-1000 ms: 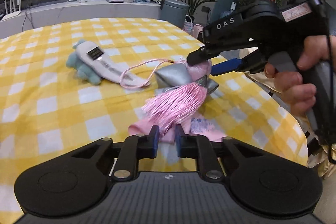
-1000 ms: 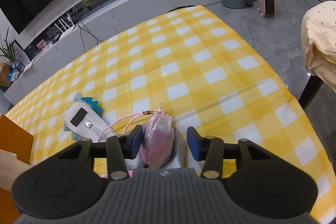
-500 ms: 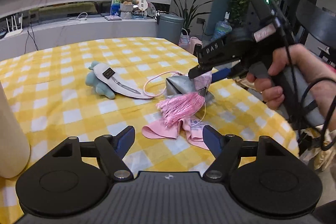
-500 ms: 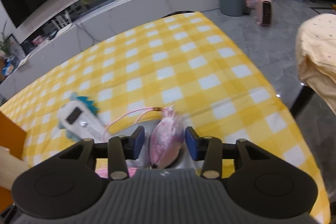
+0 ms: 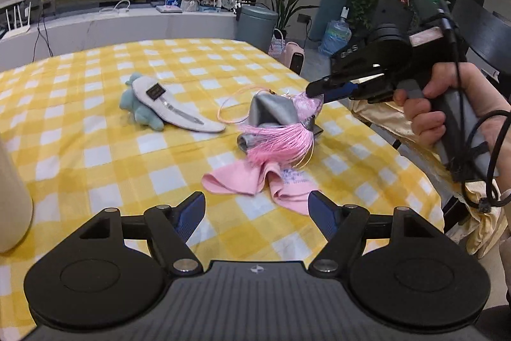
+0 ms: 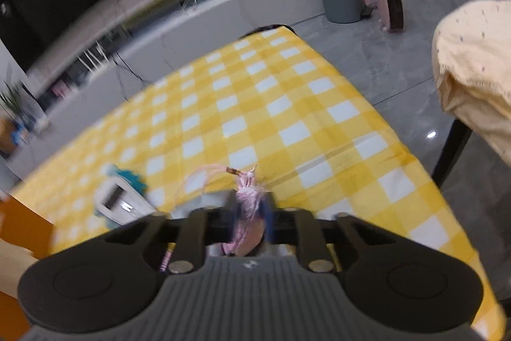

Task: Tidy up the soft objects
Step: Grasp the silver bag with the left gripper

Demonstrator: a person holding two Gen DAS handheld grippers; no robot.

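1. Pink sachet (image 6: 246, 213), with its pink tassel (image 5: 281, 143), sits right of centre in the left wrist view, resting on a grey cloth (image 5: 271, 111) just behind a pink cloth (image 5: 255, 178).
2. Left gripper (image 5: 257, 211), at the lower middle, now stands wide and empty; a second ago its fingers pinched the pink cloth.
3. Right gripper (image 6: 250, 210), entering from the right edge, is closing, pads already squeezing the sachet that sat loose between them before.
4. Judgement: the sachet is secured and ready to lift away.
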